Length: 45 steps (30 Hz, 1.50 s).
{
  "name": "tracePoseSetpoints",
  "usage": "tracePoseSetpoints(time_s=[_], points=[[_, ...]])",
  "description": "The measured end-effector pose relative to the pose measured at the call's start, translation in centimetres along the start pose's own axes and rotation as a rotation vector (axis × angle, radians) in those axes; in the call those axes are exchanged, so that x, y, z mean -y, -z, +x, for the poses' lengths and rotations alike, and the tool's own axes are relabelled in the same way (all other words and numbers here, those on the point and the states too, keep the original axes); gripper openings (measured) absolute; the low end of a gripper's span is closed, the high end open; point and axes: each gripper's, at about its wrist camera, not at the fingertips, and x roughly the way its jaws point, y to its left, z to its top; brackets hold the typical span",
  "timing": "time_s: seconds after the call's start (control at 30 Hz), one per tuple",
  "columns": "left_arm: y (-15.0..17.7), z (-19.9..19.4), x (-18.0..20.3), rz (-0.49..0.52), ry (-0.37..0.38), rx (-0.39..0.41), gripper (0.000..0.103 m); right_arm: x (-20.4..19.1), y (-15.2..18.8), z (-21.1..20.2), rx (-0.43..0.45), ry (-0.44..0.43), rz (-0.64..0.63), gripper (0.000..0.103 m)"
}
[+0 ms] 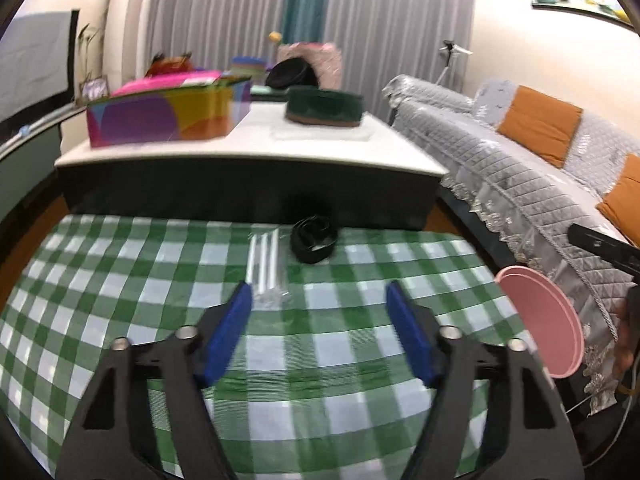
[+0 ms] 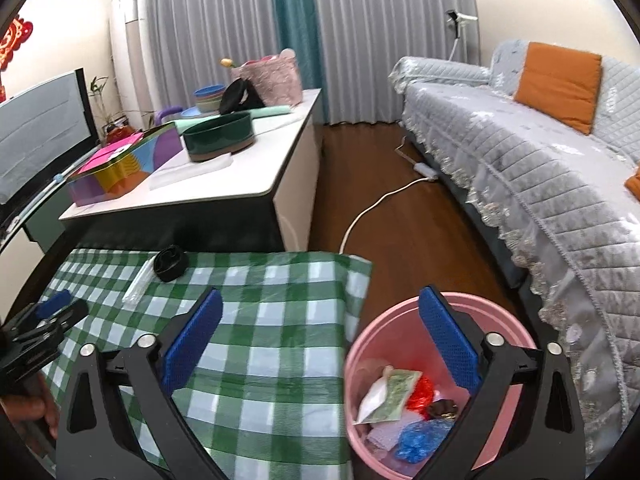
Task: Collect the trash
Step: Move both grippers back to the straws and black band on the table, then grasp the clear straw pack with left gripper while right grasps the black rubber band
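Though near straws (image 1: 266,268), black ring (image 1: 314,239).

A table (image 1: 120,280) draped in green-and-white checked cloth carries a clear packet of white straws (image 1: 266,266) and, just beside it, a coiled black strap (image 1: 314,240) near the far edge.

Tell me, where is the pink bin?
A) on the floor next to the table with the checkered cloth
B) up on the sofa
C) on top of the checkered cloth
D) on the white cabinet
A: the pink bin stands on the floor just past the edge of the checkered cloth, with wrappers and bags already inside it.
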Motion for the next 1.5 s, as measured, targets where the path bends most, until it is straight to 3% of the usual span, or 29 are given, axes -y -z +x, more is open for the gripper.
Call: tracePoseSetpoints(time_s=[0.2,0.33,0.47,0.53,0.6,0.8,1.0,1.07,1.2,1.37,1.43,1.5], points=[[-0.1,2.1,-2.2,-0.039,-0.028,-0.018,0.044,-1.9,0.4,1.7,-0.025,-0.07,-0.014,0.047],[-0.6,3.5,-3.2,-0.049,-0.031,-0.027,0.035,-3.3,0.9,2.4,-0.042,-0.134,-0.029,0.041],[-1.0,4.8,-3.9,-0.061,-0.025,-0.047,0.034,-4.4,0.5,3.3,-0.064,-0.186,-0.017,0.039],[-1.1,5.7,-4.1,-0.066,-0.017,-0.066,0.034,-5.1,-0.1,3.9,-0.068,-0.218,-0.013,0.035],[-1.3,6.5,-4.0,-0.064,-0.014,-0.087,0.034,-6.0,-0.6,5.0,-0.086,-0.257,-0.011,0.022],[-1.4,8.2,-3.8,-0.029,-0.014,-0.121,0.034,-9.9,-1.4,9.6,-0.15,-0.296,-0.018,0.02],[-1.4,9.9,-4.5,-0.06,-0.022,-0.176,0.034,-13.3,-1.7,13.9,-0.207,-0.313,-0.033,0.023],[-1.4,10.3,-4.4,-0.055,-0.02,-0.195,0.028,-13.7,-1.8,15.2,-0.222,-0.315,-0.019,0.024],[-1.2,11.0,-4.4,-0.054,-0.02,-0.223,0.024,-14.6,-2.0,18.1,-0.26,-0.308,0.005,0.025],[-0.9,11.4,-4.8,-0.087,-0.016,-0.243,0.005,-15.6,-1.7,20.7,-0.309,-0.297,-0.004,0.025],[-0.9,11.3,-4.7,-0.089,-0.013,-0.243,0.005,-15.7,-1.5,21.1,-0.325,-0.303,-0.009,0.019],[-0.9,11.1,-4.7,-0.09,-0.01,-0.239,0.005,-15.5,-1.4,20.7,-0.319,-0.3,-0.015,0.006]])
